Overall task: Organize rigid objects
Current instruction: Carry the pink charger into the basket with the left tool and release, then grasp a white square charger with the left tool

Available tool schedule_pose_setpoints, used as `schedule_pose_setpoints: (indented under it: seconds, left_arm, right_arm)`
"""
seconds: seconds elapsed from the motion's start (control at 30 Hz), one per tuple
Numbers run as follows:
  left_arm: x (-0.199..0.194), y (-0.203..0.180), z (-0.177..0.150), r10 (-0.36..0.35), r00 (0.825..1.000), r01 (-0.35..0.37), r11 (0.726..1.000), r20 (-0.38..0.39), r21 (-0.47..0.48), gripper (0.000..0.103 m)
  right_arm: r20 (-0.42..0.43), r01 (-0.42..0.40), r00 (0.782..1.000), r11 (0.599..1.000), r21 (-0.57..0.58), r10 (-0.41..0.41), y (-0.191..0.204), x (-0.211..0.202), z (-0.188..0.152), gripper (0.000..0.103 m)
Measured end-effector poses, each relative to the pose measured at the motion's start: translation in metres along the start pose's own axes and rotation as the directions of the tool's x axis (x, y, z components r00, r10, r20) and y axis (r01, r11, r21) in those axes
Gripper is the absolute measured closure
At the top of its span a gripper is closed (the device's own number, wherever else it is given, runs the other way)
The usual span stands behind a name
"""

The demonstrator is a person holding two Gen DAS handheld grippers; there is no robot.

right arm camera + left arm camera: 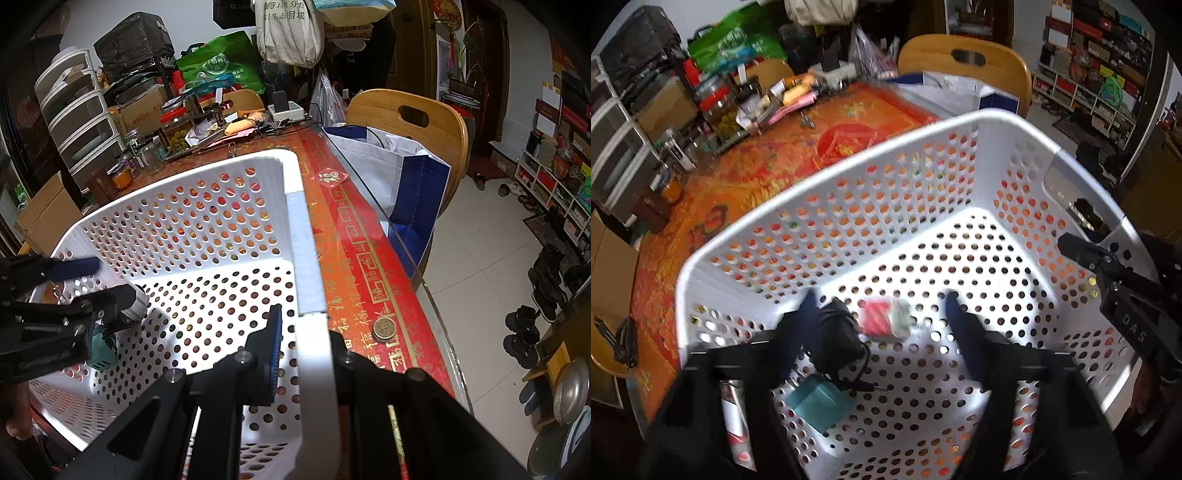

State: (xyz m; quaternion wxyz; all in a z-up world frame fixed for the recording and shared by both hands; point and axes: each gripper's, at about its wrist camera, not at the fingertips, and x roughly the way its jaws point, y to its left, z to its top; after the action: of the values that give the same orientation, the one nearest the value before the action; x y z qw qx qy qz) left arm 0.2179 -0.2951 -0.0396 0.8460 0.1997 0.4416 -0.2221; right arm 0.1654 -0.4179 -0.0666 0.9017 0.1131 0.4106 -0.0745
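Here the black adapter (837, 334) hangs beside the open left claw (881, 314) — cord trailing right.

- Red-and-orange patterned tablecloth (373, 258) under a glass top covers the table.
- Wooden chair (406, 110) stands at the table's far right corner.
- Blue-and-white paper bag (413, 173) sits on that chair, against the table edge.
- Coin (382, 328) lies on the tablecloth, near the right edge.
- Jar of green olives (177, 129) stands at the table's far end.
- Green shopping bag (221, 62) rises behind that jar.
- White drawer tower (77, 110) stands left of the table.
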Motion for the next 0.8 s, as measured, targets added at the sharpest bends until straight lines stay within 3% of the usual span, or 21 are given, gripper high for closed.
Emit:
schedule_pose_setpoints:
  seconds: [0.17, 0.23, 0.33, 0.37, 0.43, 0.53, 0.67, 0.8]
  left_arm:
    - [-0.041, 0.029, -0.016, 0.022, 0.995, -0.019, 0.999, 0.102, -0.029, 0.012]
    - [-0.068, 0.063, -0.030, 0.062, 0.985, -0.049, 0.995, 0.161, -0.083, 0.010]
    - [-0.086, 0.125, -0.053, 0.136, 0.974, -0.097, 0.974, 0.183, -0.207, 0.000]
    - [-0.085, 0.147, -0.060, 0.166, 0.970, -0.119, 0.960, 0.175, -0.252, 0.000]
    - [-0.064, 0.200, -0.075, 0.211, 0.975, -0.174, 0.923, 0.074, -0.342, 0.000]
    - [-0.020, 0.240, -0.088, 0.199, 0.979, -0.202, 0.906, -0.049, -0.372, 0.000]
    - [0.049, 0.255, -0.096, 0.100, 0.979, -0.160, 0.913, -0.176, -0.375, 0.001]
    - [0.076, 0.245, -0.097, 0.023, 0.983, -0.093, 0.916, -0.181, -0.390, 0.006]
  right_arm:
    - [-0.003, -0.004, 1.000, 1.000, -0.003, 0.004, 0.000, 0.001, -0.003, 0.090]
    - [-0.003, -0.005, 1.000, 1.000, -0.005, 0.005, -0.002, 0.000, -0.004, 0.090]
    - [-0.004, -0.005, 1.000, 1.000, -0.006, 0.005, -0.002, 0.001, -0.004, 0.090]
    - [-0.003, -0.005, 1.000, 1.000, -0.006, 0.005, -0.002, 0.000, -0.004, 0.090]
    - [-0.003, -0.005, 1.000, 1.000, -0.005, 0.005, -0.002, 0.001, -0.004, 0.090]
    - [-0.004, -0.005, 1.000, 1.000, -0.006, 0.005, -0.002, 0.001, -0.004, 0.090]
    - [-0.006, -0.004, 1.000, 1.000, -0.007, 0.004, -0.002, 0.001, -0.003, 0.090]
    - [-0.007, -0.004, 1.000, 1.000, -0.006, 0.003, -0.002, 0.001, -0.002, 0.090]
